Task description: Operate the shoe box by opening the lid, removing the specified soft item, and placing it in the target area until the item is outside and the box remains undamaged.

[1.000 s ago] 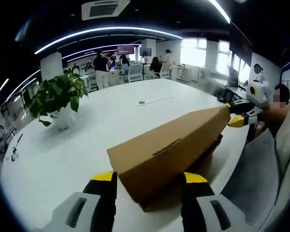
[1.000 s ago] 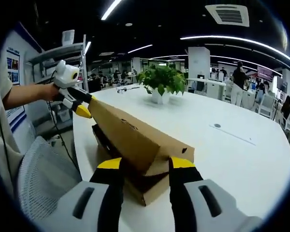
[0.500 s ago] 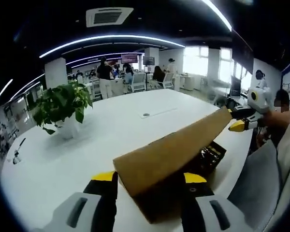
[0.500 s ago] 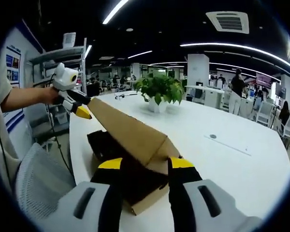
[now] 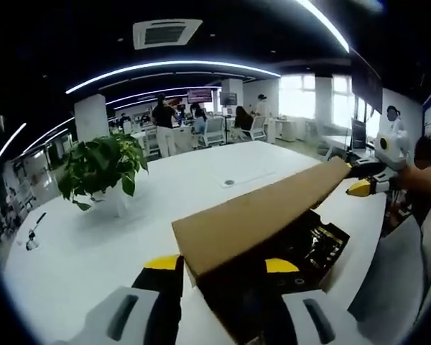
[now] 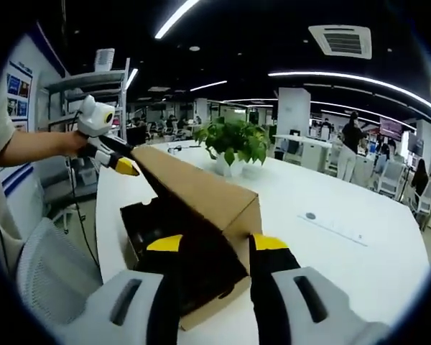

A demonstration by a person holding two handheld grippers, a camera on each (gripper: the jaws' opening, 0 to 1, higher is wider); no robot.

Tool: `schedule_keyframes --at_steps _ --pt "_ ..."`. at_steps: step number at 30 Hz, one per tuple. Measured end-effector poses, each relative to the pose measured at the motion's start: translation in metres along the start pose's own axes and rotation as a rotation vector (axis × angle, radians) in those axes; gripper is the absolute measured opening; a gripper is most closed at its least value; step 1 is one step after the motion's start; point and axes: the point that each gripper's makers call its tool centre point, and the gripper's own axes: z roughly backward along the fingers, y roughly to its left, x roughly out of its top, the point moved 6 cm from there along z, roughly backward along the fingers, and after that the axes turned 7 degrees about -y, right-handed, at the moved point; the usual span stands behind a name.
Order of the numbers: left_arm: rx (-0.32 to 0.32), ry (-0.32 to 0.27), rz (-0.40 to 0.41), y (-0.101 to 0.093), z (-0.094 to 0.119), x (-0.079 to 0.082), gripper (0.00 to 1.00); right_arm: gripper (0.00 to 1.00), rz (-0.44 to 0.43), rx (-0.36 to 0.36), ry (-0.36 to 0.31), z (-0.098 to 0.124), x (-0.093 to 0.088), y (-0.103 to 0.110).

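Left gripper view: both grippers' fingers pinch the raised lid (image 5: 258, 215), hiding the box's (image 5: 323, 248) dark contents.

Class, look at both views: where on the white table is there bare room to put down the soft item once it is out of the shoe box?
Bare table stretches beyond the shoe box, between it, the potted plant and the small round port. In the left gripper view, another bare patch lies between the plant and the box. It is crowded at the near edge, around the chair and both grippers.

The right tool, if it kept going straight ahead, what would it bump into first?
Most likely the raised cardboard lid of the shoe box, whose end sits just ahead between the right tool's jaws; depth is hard to judge.
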Motion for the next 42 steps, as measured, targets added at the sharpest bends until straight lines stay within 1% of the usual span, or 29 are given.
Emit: schedule_keyframes --at_steps 3,8,13,17,20,22,24,25,30,32,35,40,42 --pt "0.02 -0.006 -0.013 0.005 -0.002 0.002 0.35 0.3 0.011 -0.006 -0.003 -0.003 0.002 -0.004" --pt "0.04 -0.035 0.011 0.014 -0.004 0.006 0.26 0.27 0.024 -0.018 -0.005 -0.006 0.005 -0.011" --pt "0.045 -0.045 -0.003 0.018 -0.009 0.01 0.23 0.26 0.027 -0.024 -0.01 -0.011 0.009 -0.018" --pt "0.062 -0.051 0.001 0.023 -0.013 0.014 0.2 0.25 0.038 -0.03 -0.01 -0.015 0.012 -0.023" --pt "0.079 -0.053 0.005 0.027 -0.016 0.016 0.15 0.24 0.042 -0.036 -0.01 -0.017 0.012 -0.027" --pt "0.1 -0.053 0.008 0.032 -0.018 0.016 0.1 0.23 0.045 -0.04 -0.011 -0.017 0.013 -0.028" --pt "0.111 -0.056 0.012 0.037 -0.019 0.017 0.06 0.2 0.029 -0.06 -0.021 -0.017 0.013 -0.031" --pt "0.107 -0.058 0.018 0.039 -0.02 0.017 0.06 0.18 0.011 -0.077 -0.024 -0.018 0.013 -0.034" --pt "0.108 -0.063 0.022 0.044 -0.024 0.017 0.06 0.11 0.007 -0.097 -0.039 -0.02 0.013 -0.041" --pt "0.107 -0.066 0.028 0.045 -0.025 0.017 0.06 0.09 0.012 -0.107 -0.023 -0.021 0.009 -0.043" --pt "0.107 -0.069 0.024 0.046 -0.027 0.018 0.05 0.09 0.019 -0.108 -0.006 -0.021 0.003 -0.042" --pt "0.106 -0.074 0.025 0.051 -0.032 0.019 0.05 0.08 0.025 -0.125 0.049 -0.02 -0.015 -0.042" --pt "0.105 -0.075 0.024 0.051 -0.032 0.019 0.05 0.08 0.042 -0.131 0.073 -0.019 -0.021 -0.044"
